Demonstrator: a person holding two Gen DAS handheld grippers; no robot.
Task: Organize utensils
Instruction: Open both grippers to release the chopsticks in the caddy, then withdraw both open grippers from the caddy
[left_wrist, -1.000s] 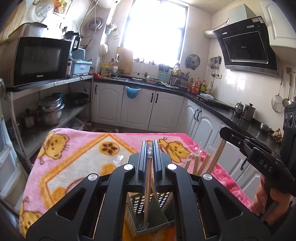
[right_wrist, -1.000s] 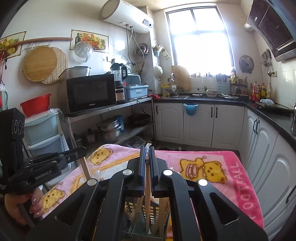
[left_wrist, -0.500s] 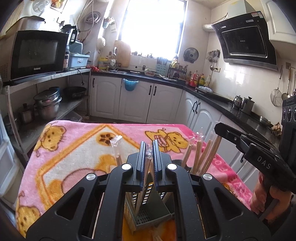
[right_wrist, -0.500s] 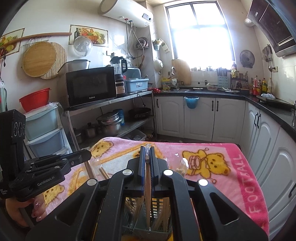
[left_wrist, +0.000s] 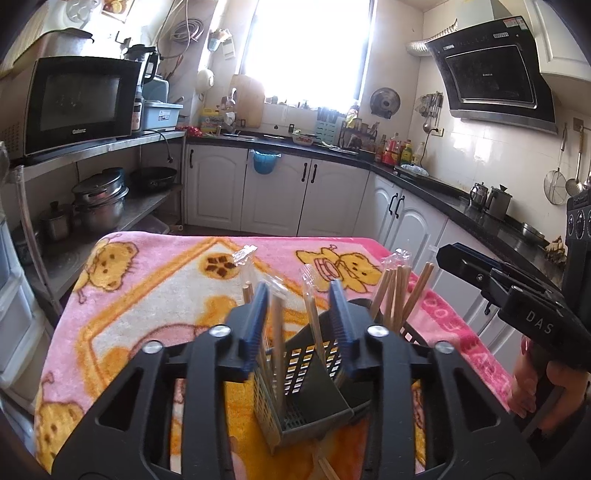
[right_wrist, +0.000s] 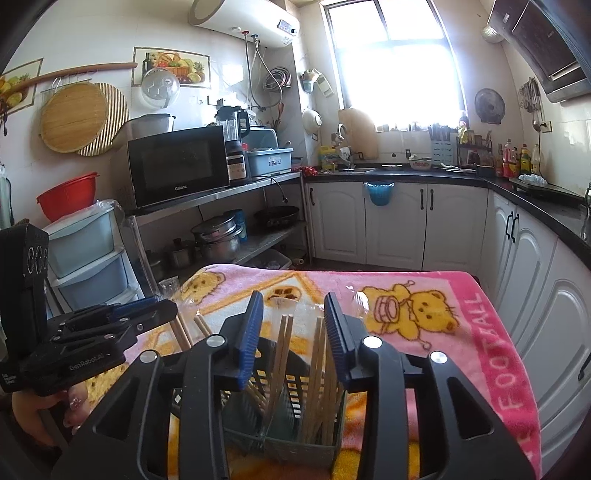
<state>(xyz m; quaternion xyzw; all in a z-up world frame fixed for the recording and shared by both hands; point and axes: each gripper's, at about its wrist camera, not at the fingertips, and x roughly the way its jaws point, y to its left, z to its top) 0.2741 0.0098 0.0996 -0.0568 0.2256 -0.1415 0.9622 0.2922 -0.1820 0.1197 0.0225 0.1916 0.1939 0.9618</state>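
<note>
Both tongs, left (left_wrist: 300, 320) and right (right_wrist: 293, 328), hang open over the slotted utensil caddy (left_wrist: 314, 391) holding the wrapped chopsticks (right_wrist: 282, 354). Best lift straight up, clear of the sticks.

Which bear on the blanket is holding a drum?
The bear at the blanket's far right, beside the FOOTBALL lettering, has a drum against its front. The bear face at the far-left corner shows no drum.

A black Galanz microwave (right_wrist: 177, 166) is seen at ten o'clock on a steel shelf (right_wrist: 221, 192); stacked pots (right_wrist: 218, 236) are stored beneath it.
</note>
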